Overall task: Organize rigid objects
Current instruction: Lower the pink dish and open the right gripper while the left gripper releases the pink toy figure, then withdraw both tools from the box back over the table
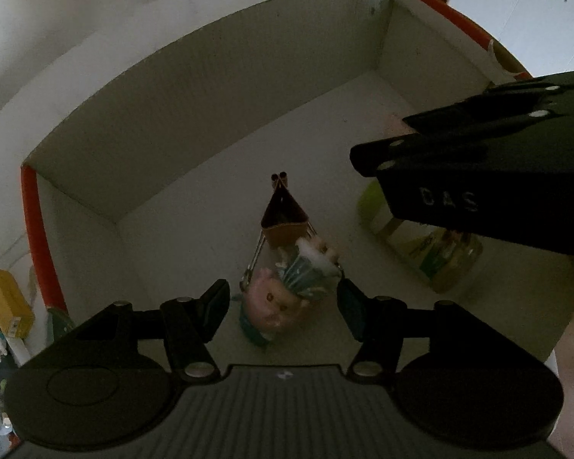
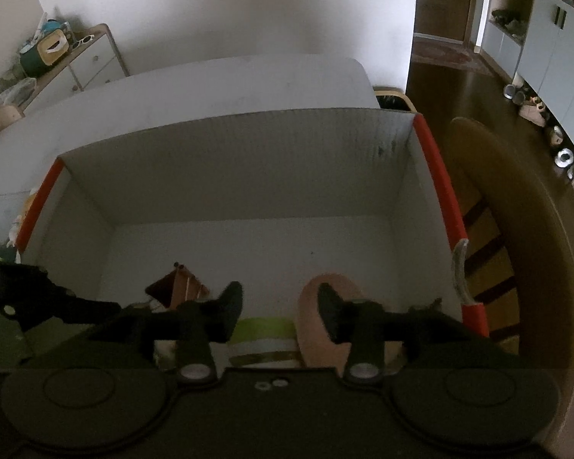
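Left-wrist view looks down into a white cardboard box [image 1: 195, 88] with orange-taped edges, where the left tool [image 1: 283, 306] hangs with its jaws spread and empty over a doll toy [image 1: 287, 290] lying on the near floor beside a small brown tent-shaped piece [image 1: 283, 214], apparently gathered there to keep loose items together. To the right, a green-lidded clear jar [image 1: 436, 252] lies under the right tool [image 2: 279, 313], whose jaws also stand apart, holding nothing, just above the jar and a pink object [image 2: 317, 325] whose nature is unclear.
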A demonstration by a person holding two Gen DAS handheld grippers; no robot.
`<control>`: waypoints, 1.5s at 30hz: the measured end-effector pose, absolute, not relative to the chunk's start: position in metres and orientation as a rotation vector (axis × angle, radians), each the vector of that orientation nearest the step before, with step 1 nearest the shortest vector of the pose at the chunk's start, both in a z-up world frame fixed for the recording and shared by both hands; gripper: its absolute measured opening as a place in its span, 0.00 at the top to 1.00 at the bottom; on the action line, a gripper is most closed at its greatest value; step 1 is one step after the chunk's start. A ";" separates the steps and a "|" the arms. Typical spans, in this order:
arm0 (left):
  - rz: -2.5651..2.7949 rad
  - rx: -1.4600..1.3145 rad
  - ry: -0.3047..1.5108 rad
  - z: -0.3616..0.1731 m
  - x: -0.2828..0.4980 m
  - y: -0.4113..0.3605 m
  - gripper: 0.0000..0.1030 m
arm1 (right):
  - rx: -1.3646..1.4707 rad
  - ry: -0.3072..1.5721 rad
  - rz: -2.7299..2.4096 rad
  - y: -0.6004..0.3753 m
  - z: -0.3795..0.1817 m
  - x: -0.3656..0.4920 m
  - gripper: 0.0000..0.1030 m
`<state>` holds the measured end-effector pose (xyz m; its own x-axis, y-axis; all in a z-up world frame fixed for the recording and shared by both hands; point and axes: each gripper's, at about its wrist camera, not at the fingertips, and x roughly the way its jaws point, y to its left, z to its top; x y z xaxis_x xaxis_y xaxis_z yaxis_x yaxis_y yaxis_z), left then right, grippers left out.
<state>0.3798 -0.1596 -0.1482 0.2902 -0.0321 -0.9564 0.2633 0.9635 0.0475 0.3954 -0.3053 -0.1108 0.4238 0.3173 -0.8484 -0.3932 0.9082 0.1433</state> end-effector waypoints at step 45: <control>-0.180 -0.070 0.850 -0.051 0.262 -0.091 0.24 | -0.015 0.715 0.540 -0.306 -0.005 0.280 0.04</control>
<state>0.2623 -0.0909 -0.0506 0.6458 -0.1863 -0.7404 0.1306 0.9824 -0.1333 0.2796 -0.3055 -0.0052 0.6248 0.4654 -0.6269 -0.4755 0.8637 0.1673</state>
